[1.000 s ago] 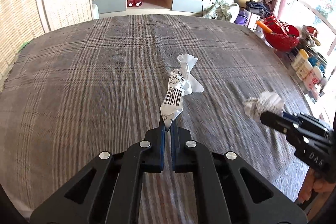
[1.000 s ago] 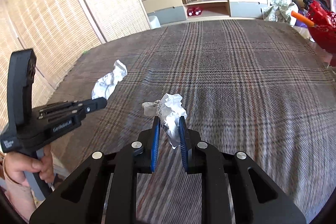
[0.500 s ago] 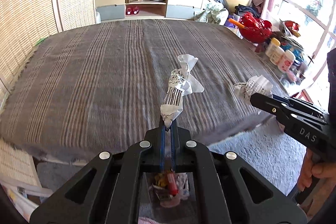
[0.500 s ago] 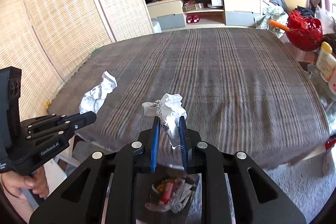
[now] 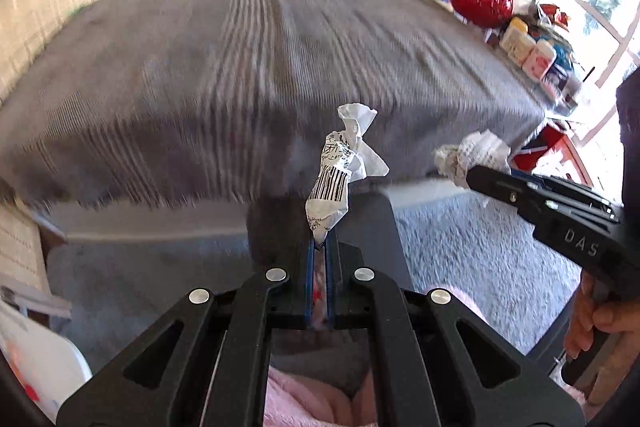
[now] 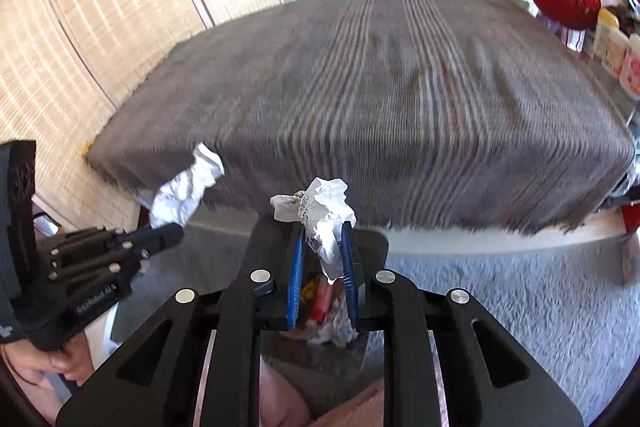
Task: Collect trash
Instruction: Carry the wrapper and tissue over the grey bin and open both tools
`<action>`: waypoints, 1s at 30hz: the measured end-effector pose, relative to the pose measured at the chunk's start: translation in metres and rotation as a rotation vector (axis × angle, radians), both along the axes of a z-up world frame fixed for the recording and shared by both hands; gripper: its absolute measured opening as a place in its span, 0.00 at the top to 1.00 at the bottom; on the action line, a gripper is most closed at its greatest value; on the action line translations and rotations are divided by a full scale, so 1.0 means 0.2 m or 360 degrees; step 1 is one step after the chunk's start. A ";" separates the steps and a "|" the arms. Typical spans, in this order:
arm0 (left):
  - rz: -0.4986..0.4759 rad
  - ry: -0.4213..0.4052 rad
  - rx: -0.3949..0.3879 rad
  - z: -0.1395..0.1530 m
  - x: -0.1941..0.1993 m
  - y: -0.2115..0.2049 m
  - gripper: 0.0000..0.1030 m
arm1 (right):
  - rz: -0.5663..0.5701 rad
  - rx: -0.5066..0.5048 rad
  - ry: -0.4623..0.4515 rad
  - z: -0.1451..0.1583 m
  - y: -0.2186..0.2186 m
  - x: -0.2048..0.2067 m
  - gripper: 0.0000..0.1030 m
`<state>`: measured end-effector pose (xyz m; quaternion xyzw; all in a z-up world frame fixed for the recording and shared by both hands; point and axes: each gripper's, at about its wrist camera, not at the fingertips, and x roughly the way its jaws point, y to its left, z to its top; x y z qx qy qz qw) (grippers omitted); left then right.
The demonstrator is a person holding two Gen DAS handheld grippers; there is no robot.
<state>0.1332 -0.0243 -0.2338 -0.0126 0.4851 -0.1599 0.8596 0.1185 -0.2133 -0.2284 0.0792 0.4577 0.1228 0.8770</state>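
My left gripper (image 5: 318,247) is shut on a twisted paper scrap with a barcode (image 5: 334,183), held in the air in front of the bed. My right gripper (image 6: 322,247) is shut on a crumpled white paper wad (image 6: 324,215). Each gripper shows in the other's view: the right one (image 5: 468,173) with its wad (image 5: 472,153), the left one (image 6: 176,229) with its scrap (image 6: 186,187). Below both grippers stands a dark trash bin (image 6: 260,239) with wrappers inside (image 6: 324,301); it also shows in the left wrist view (image 5: 276,223).
A bed with a grey plaid cover (image 6: 400,87) fills the middle. Grey carpet (image 5: 460,247) lies in front of it. Woven blinds (image 6: 100,7) are at the left. Red bag and bottles (image 5: 528,51) stand at the right. A pink cloth (image 5: 304,399) lies below.
Both grippers have drawn back from over the bed, each still holding its paper. The bed edge, the carpet and the trash bin have come into view beneath them.
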 end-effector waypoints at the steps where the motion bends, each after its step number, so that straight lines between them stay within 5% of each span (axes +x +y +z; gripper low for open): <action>1: 0.0000 0.0021 -0.0006 -0.03 -0.01 0.00 0.97 | 0.0000 0.0000 0.0021 -0.03 0.01 -0.01 0.81; 12: -0.0030 0.0267 0.0008 -0.40 -0.05 -0.04 0.97 | 0.0005 -0.0011 0.0280 -0.37 0.04 0.01 0.81; 30: -0.0035 0.0436 -0.0058 -0.59 0.09 -0.05 0.93 | -0.0008 0.0036 0.0446 -0.53 0.10 0.17 0.74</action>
